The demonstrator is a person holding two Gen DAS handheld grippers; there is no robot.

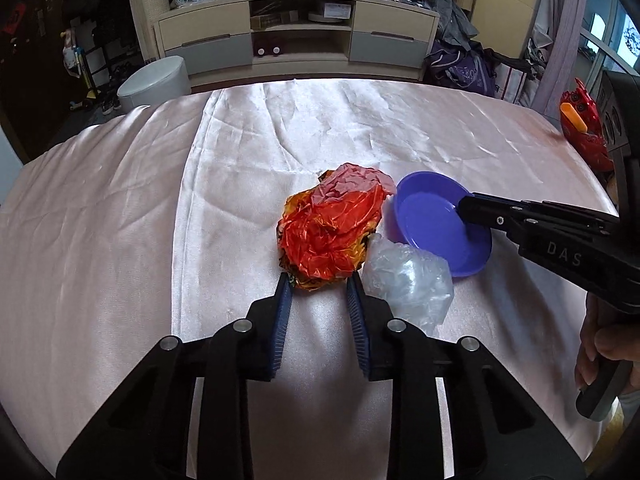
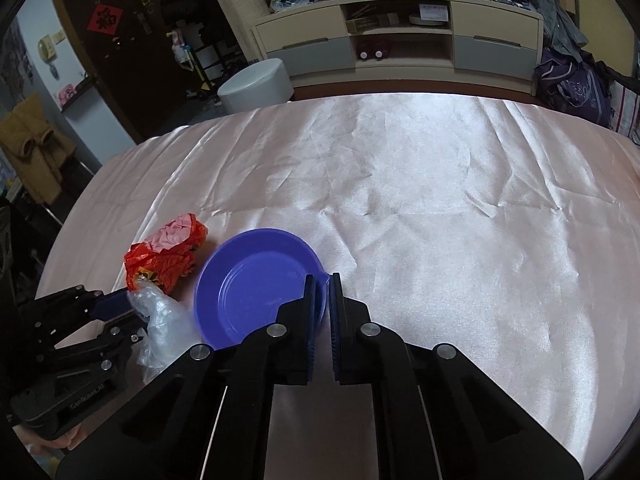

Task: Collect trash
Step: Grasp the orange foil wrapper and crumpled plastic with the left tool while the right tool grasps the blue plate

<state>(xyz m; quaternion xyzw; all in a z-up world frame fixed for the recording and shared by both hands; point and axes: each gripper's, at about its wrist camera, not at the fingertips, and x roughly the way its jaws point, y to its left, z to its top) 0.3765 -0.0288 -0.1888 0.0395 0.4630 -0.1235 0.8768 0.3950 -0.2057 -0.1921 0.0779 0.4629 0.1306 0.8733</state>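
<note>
Three pieces are lying close together on the shiny pale pink satin cloth (image 1: 120, 220): a crumpled orange-red foil wrapper (image 1: 328, 236) with a pink inner side, a round purple plastic dish (image 1: 436, 224), and a crumpled clear plastic bag (image 1: 408, 284). The wrapper is sitting just left of the dish, and the clear bag is touching the dish's near left edge, just beside the wrapper.

The left gripper (image 1: 318, 280) is reaching the wrapper's near edge, its jaws clenching on the lowest folds of the foil, the blue pads (image 1: 282, 312) pressing either side of it. The right gripper (image 2: 322, 280) is coming at the dish from its right side, its jaws clamping on the dish's rim, with one finger inside the dish and the other outside. A person's hand (image 1: 608, 352) is gripping the right gripper's handle, well right of the dish.
</note>
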